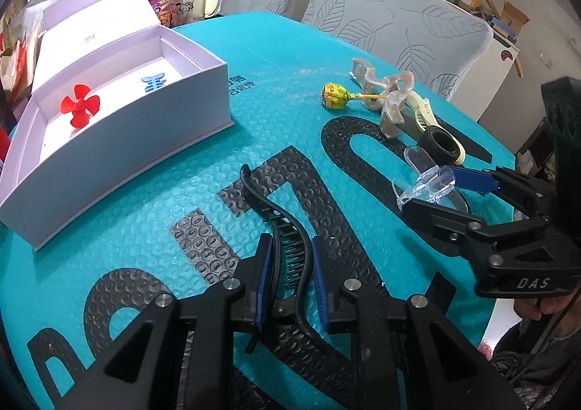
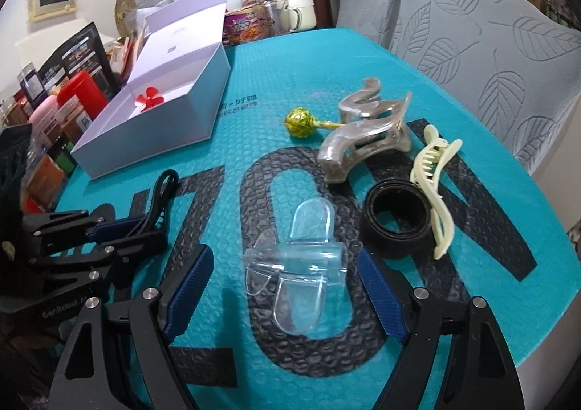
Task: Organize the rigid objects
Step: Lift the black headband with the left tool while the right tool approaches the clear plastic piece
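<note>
Covering the table point(image 2: 276, 76) is a teal bubble-textured mat, grey leaf-patterned chairs point(image 1: 399, 21) beyond. Left gripper point(image 1: 290, 265) is clamped on a black hair clip point(image 1: 279, 228), the open white box point(image 1: 120, 127) ahead-left. Right gripper point(image 2: 287, 283) gapes around a clear clip point(image 2: 294, 272), untouched; a black ring point(image 2: 395, 217) lies ahead-right.

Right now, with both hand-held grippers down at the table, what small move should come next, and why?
Probably close the right hand-held gripper on the clear plastic clip. Its blue pads stand apart on either side of the clip, not pressing it, while the left hand-held gripper is already shut on the black hair clip. Then both could go to the open white box.
</note>
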`<state>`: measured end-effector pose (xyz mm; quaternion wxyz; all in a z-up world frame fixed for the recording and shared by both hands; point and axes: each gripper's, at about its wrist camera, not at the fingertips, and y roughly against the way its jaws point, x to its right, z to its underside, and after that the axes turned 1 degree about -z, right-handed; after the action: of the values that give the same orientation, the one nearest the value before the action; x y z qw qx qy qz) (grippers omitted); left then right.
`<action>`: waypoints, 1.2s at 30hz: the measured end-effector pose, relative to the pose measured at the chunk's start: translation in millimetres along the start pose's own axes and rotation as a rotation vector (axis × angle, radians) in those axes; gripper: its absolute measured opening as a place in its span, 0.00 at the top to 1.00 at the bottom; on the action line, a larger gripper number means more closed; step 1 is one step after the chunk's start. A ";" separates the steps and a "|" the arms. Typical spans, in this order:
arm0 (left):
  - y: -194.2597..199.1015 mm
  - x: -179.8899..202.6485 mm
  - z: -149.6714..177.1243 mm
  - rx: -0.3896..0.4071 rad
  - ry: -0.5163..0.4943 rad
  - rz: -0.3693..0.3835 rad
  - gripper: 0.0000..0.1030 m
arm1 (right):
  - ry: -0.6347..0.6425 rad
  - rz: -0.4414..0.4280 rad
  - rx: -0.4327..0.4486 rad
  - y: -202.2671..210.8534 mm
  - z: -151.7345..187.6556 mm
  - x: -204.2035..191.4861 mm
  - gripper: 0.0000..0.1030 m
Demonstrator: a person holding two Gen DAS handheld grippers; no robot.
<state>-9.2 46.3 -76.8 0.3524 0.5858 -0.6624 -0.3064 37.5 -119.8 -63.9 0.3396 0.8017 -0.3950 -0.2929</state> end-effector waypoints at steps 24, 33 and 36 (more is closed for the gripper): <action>14.7 -9.4 5.9 0.046 0.105 0.064 0.80 | 0.023 0.014 0.072 9.8 1.9 -12.7 0.41; 44.7 -17.2 14.4 0.101 0.133 0.014 0.80 | 0.072 -0.089 0.088 18.2 2.1 -41.5 0.41; 58.4 -20.8 19.2 0.128 0.147 -0.008 0.80 | 0.094 -0.126 0.094 22.1 4.0 -54.1 0.41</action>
<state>-56.4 74.2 -42.1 0.3607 0.6306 -0.6507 -0.2209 -3.0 -86.0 -38.2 0.3009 0.8529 -0.3406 -0.2568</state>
